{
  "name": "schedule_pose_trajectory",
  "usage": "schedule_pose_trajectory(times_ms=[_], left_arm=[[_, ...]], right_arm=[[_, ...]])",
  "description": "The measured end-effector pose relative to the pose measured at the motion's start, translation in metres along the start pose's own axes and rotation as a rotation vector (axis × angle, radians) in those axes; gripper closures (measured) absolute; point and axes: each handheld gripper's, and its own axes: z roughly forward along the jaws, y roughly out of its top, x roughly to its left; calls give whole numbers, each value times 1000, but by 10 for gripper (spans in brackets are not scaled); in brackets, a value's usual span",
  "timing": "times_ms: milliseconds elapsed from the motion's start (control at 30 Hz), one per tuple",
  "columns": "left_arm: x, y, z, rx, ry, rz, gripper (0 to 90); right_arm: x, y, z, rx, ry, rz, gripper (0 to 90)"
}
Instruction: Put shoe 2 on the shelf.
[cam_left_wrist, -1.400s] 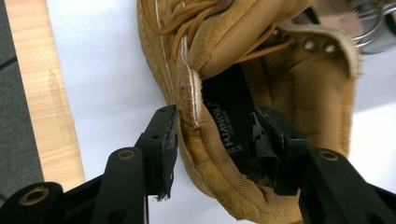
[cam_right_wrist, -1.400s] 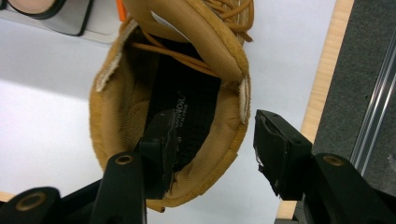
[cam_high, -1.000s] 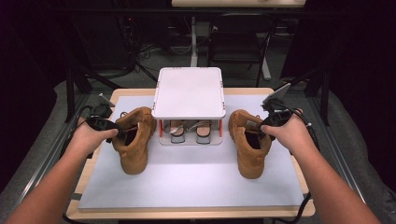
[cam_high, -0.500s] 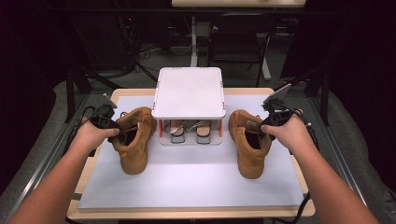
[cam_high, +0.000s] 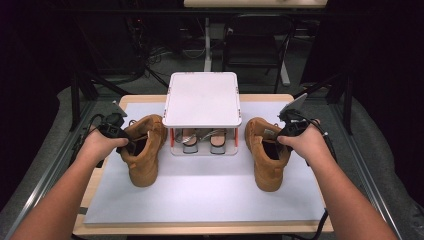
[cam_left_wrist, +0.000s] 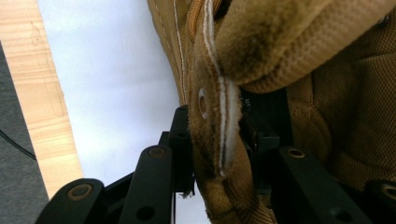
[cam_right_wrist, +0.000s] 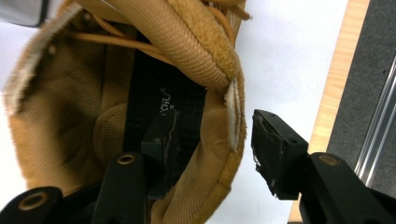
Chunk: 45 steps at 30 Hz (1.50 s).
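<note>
From above I see my left hand-held gripper (cam_high: 131, 145) set at the collar of the left boot (cam_high: 144, 150), which stands upright on the white mat (cam_high: 210, 195) covering the worktop (cam_high: 262, 98), toe toward me, just to the left of the small white rack (cam_high: 202, 99). In the left gripper view the boot's tan collar edge (cam_left_wrist: 215, 130) sits between the two black jaws, one outside the boot and one inside; the jaws have just been closing and their pads appear to press on the collar from both sides, so I read this as a pinch on the left boot. My right hand-held gripper (cam_high: 276, 137) is at the collar of the right boot (cam_high: 266, 152), which stands upright on the mat just to the right of the rack, toe also toward me. In the right gripper view one jaw is down inside the boot against the lining and the other stands outside, clearly apart from the collar wall (cam_right_wrist: 231, 116); these jaws have just been closing a little, with the collar between them, but a gap shows, so they are spread rather than gripping. Under the rack's top a pair of sandals (cam_high: 202, 140) rests on the lower level.
</note>
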Motion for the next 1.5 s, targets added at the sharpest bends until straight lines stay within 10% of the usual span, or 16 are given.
schedule_pose_trajectory(times_ms=[600, 1500], left_arm=[[3, 2, 0, 13, -26, -30, 725], [4, 5, 3, 60, -42, -52, 735]], right_arm=[[1, 0, 32, 78, -5, 12, 580], [-3, 6, 35, 102, 30, 78, 750]])
